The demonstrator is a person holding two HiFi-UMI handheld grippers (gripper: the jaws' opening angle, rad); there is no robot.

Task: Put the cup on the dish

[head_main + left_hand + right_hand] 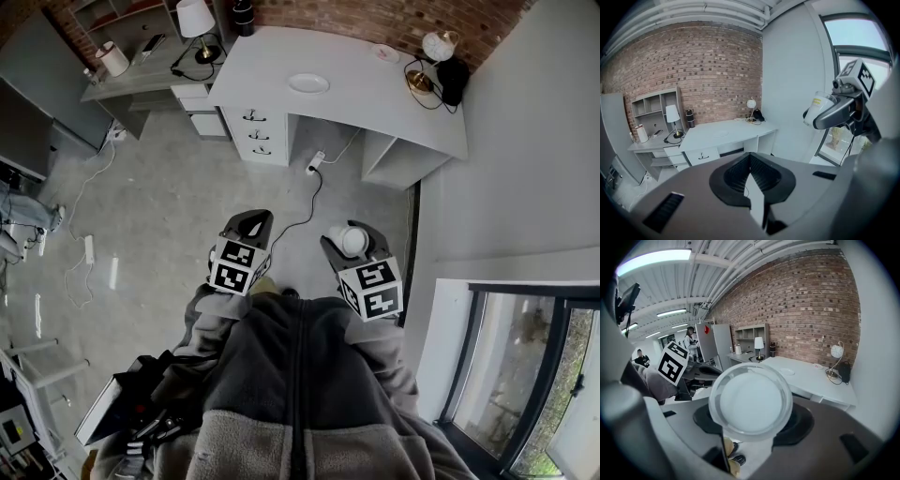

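A clear plastic cup [750,401] fills the middle of the right gripper view, bottom toward the camera, with my right gripper [351,240] shut on it. The left gripper view shows the same cup [816,108] lying sideways in those jaws, up at the right. The white dish [308,82] lies on the grey desk [375,103] across the floor ahead, and appears small in the right gripper view [786,371]. My left gripper [249,225] is held at waist height beside the right one, jaws shut together with nothing in them [750,161].
On the desk stand a globe lamp [437,45] with a black bag at the right end, and a small plate [384,52]. A lower side desk holds a shaded lamp [196,19]. A cable [309,197] trails over the floor. The window [525,375] is at right.
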